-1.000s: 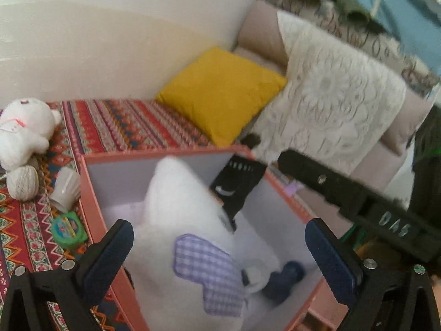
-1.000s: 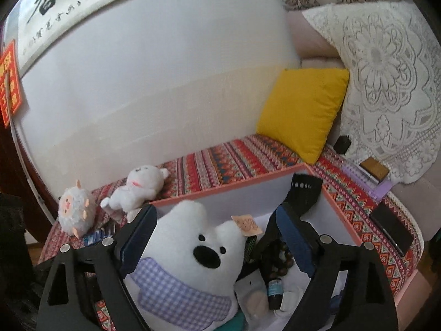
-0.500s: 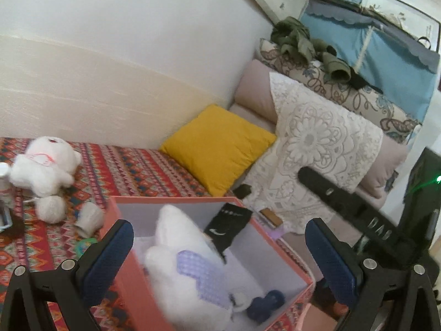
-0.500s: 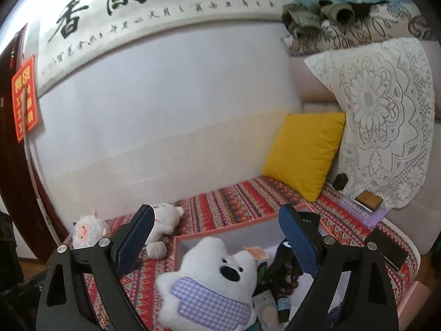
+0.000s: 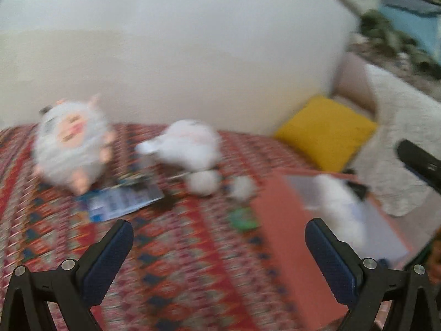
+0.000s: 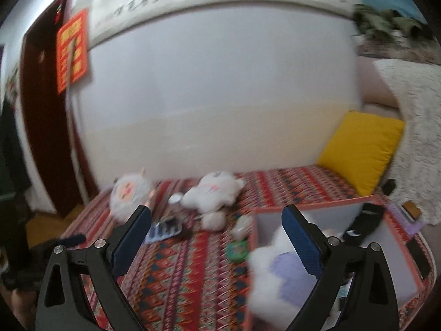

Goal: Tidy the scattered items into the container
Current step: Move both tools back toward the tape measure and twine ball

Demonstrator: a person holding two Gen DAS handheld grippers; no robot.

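Beside the pink storage box point(image 6: 386, 237) already holding the white bear point(image 6: 275, 270), both left tongs point(image 5: 219, 244) and right tongs point(image 6: 217, 230) gape empty; advise centring squarely over the sheep plush point(image 5: 73, 144) on the bedspread point(image 5: 179, 262) before closing.

Pale wall point(image 6: 215, 82) behind patterned couch point(image 6: 176, 270), yellow cushion point(image 6: 361, 151)

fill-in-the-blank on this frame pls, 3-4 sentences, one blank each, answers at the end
1. The white bear with the lilac checked patch lies inside the ____ box.
2. The cushion against the lace-covered backrest is ____.
3. Both the left gripper and the right gripper hold ____.
4. The fluffy sheep toy sits ____ the box, on the patterned cloth.

Answers: orange; yellow; nothing; outside
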